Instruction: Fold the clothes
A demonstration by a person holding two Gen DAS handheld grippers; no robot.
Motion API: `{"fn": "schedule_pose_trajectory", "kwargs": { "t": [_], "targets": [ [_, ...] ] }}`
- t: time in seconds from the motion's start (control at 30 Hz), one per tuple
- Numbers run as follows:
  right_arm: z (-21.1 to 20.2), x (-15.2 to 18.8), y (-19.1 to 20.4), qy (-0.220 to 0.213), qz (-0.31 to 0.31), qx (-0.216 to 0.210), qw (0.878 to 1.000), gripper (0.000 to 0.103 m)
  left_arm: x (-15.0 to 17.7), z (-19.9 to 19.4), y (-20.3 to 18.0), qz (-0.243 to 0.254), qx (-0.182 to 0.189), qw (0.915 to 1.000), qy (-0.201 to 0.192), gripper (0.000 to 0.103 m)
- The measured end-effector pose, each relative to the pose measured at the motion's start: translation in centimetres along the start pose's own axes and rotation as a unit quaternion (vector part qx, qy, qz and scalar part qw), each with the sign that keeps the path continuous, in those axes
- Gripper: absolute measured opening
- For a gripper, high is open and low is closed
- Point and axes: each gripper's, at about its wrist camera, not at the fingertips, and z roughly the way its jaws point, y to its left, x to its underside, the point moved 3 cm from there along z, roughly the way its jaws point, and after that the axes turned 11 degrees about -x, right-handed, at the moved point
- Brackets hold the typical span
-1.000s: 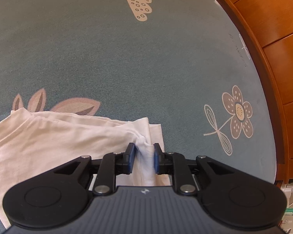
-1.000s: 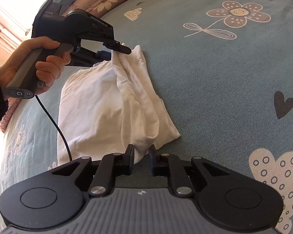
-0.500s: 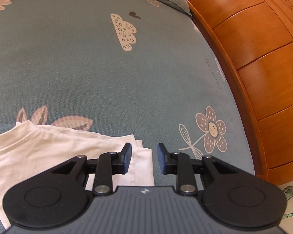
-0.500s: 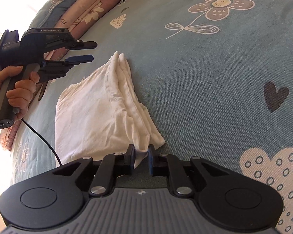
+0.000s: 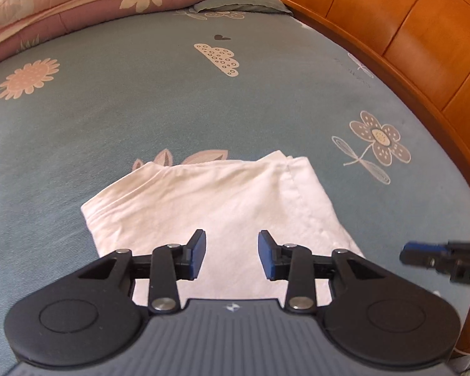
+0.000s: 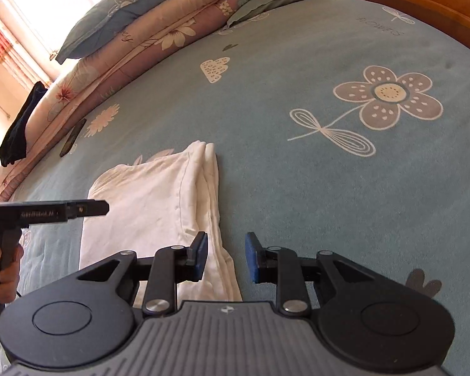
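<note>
A white garment point(image 5: 222, 200) lies folded into a rectangle on the blue-grey flowered bedsheet point(image 5: 141, 109); it also shows in the right wrist view point(image 6: 159, 206). My left gripper point(image 5: 232, 258) is open and empty, above the garment's near part. My right gripper point(image 6: 225, 257) is open and empty, over the garment's near right edge. The right gripper's tip shows at the right edge of the left wrist view point(image 5: 423, 255). The left gripper shows hand-held at the left of the right wrist view point(image 6: 62, 211).
Folded quilts and pillows point(image 6: 159, 31) are stacked along the far side of the bed. An orange wooden bed frame point(image 5: 407, 31) runs along the right. A dark phone point(image 6: 73, 136) and a dark cloth point(image 6: 18, 128) lie by the quilts.
Both grippers let go of the white garment and opened. Both pulled back and up, and the garment now lies flat on the bed.
</note>
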Motion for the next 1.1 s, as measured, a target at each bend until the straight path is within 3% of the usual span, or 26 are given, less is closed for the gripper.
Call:
{"fn": "schedule_pose_trajectory", "kwargs": {
  "t": [0.23, 0.33, 0.37, 0.4, 0.43, 0.63, 0.73, 0.8, 0.97, 1.1],
  "targets": [
    [6.7, -5.2, 1.2, 0.037, -0.080, -0.029, 0.996, 0.030, 4.4, -1.8, 0.6, -0.029, -0.021, 0.9993, -0.010, 0.039],
    [8.9, -6.1, 1.2, 0.052, -0.078, -0.035, 0.995, 0.030, 5.0, -1.5, 0.7, -0.047, -0.020, 0.9987, -0.002, 0.040],
    [9.5, -6.2, 1.2, 0.056, -0.077, -0.040, 0.995, 0.027, 5.1, -1.5, 0.8, -0.052, -0.018, 0.9985, -0.001, 0.040],
    [9.7, -6.3, 1.4, 0.055, -0.082, -0.038, 0.994, 0.011, 5.3, -1.6, 0.9, -0.055, -0.016, 0.9984, -0.001, 0.040],
    [9.9, -6.3, 1.6, 0.054, -0.090, -0.036, 0.994, 0.005, 5.4, -1.8, 1.0, -0.058, -0.015, 0.9982, -0.001, 0.040],
    [10.2, -7.5, 2.1, 0.040, -0.106, -0.025, 0.993, 0.003, 5.3, -2.1, 1.0, -0.066, -0.004, 0.9978, -0.010, 0.042],
    [11.4, -7.4, 1.3, 0.067, -0.100, -0.016, 0.993, 0.003, 5.2, -1.8, 0.5, -0.061, 0.005, 0.9981, -0.011, 0.049],
    [11.1, -7.2, 0.3, 0.067, -0.073, -0.015, 0.995, 0.014, 5.3, -1.3, 0.0, -0.053, 0.007, 0.9985, -0.006, 0.049],
    [6.6, -7.1, -1.0, 0.024, -0.008, -0.022, 0.999, 0.016, 5.4, -1.6, -0.5, -0.039, 0.011, 0.9992, -0.007, 0.049],
    [3.6, -4.4, -0.4, 0.047, 0.003, -0.046, 0.998, 0.019, 5.6, -2.1, -0.9, -0.029, 0.014, 0.9994, -0.012, 0.049]
  ]
}}
